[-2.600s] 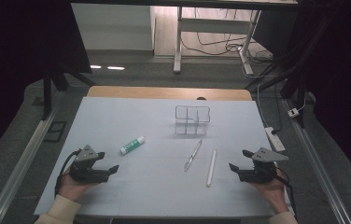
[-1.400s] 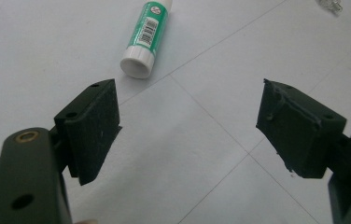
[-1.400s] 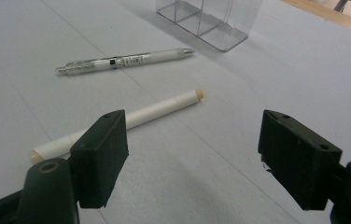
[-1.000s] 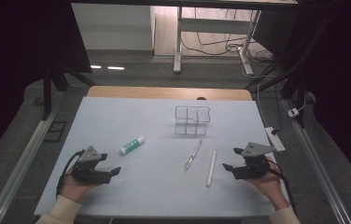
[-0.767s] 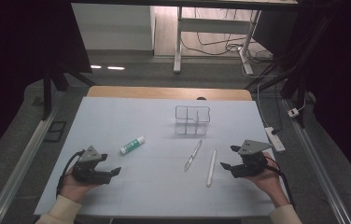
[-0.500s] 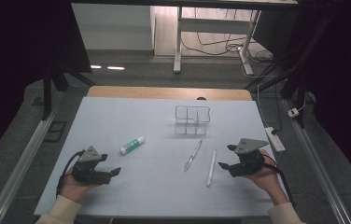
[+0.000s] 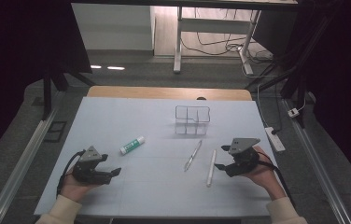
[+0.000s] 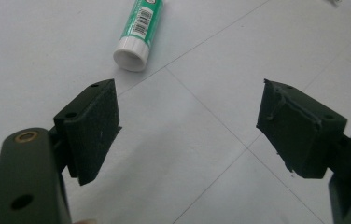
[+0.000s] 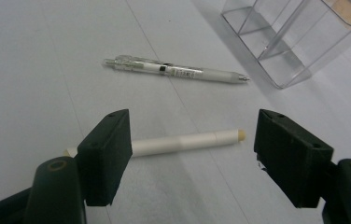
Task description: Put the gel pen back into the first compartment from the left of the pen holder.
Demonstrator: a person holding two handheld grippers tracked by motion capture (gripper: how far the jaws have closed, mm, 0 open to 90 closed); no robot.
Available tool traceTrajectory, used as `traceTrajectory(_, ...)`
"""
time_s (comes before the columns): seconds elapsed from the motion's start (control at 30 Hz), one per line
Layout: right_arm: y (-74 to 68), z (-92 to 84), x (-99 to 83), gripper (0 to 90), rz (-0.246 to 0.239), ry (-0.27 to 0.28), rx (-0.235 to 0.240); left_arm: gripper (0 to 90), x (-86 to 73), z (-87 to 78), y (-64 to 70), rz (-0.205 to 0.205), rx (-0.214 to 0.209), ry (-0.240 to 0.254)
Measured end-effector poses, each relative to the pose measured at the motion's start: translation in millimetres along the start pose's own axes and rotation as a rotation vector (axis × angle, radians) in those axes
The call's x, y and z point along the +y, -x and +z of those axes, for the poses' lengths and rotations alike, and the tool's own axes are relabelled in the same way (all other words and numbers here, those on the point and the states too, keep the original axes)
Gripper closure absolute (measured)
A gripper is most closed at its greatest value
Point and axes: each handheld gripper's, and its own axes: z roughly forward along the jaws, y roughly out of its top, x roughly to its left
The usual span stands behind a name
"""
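White pen [image 9: 183, 141]: near end hidden behind one jaw in the right gripper view, tip end visible. Right gripper [image 7: 221, 158] jaws wide apart, just been closing slightly, nothing clamped; pen lies on the table [image 7: 117, 112] just beyond them, near its front edge. Clear pen [image 9: 173, 70] farther off, clear organiser [image 9: 285, 42] cut off at frame edge. Left gripper [image 7: 114, 171] jaws apart, empty, glue stick [image 8: 138, 28] ahead, open room around
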Motion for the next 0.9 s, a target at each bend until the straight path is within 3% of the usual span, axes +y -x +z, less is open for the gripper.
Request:
traceTrajectory(0.2, 4.3, 6.7, 9.8, 27.9, -0.044, -0.02, 0.026, 20.6, 0.2, 1.2, -0.1, 0.005, -0.004, -0.007)
traceTrajectory(0.57, 15.3, 18.4, 22.9, 28.2, -0.071, -0.056, 0.071, 20.6, 0.0, 1.9, -1.2, 0.006, -0.009, -0.011)
traceTrajectory(0.9, 20.4, 32.4, 35.1, 28.3, -0.156, -0.117, 0.102, 20.6, -0.2, 2.3, -1.4, 0.003, -0.015, -0.013)
